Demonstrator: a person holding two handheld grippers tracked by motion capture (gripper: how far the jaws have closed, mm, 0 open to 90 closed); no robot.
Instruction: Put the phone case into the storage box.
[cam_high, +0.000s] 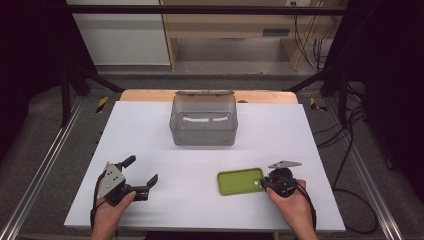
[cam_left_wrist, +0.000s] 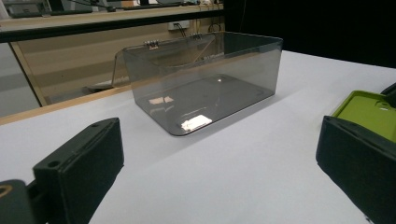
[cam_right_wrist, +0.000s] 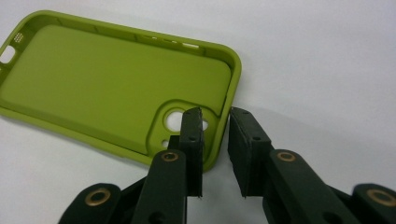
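Clearly the green phone case (cam_high: 240, 181) lies flat on the counter (cam_high: 150, 130), nearer the person than the clear box (cam_high: 203, 120). Right gripper (cam_right_wrist: 215, 135) fingers straddle its corner wall, narrowly parted, not yet pinching; closing off-center could flip it. Left gripper (cam_high: 144, 176), beside the case, gapes empty.

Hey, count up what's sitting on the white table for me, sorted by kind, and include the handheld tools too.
Green phone case: 1
Clear smoky plastic bin with a hinged lid: 1
Handheld tools: 2, the left tool with jaws wide apart, and the right tool with its jaws either side of the case's end wall
Total: 4
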